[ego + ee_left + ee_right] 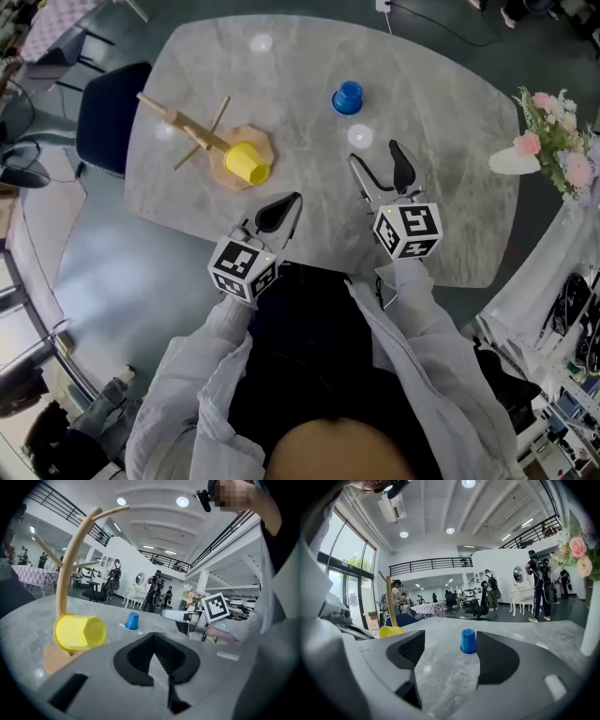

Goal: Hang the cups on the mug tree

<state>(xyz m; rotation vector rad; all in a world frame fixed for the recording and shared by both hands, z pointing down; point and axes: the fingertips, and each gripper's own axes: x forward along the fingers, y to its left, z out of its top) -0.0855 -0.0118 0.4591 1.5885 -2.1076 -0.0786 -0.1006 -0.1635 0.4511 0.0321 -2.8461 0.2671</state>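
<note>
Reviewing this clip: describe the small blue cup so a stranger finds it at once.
On the grey marble-look table, look past the open right gripper toward the far edge. The small blue plastic cup stands alone, narrow end up, unlike the yellow cup at the wooden mug tree.

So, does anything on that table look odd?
Only the blue cup: it stands upside down, alone, apart from the mug tree, where the yellow cup already hangs. Nothing spilled.
</note>
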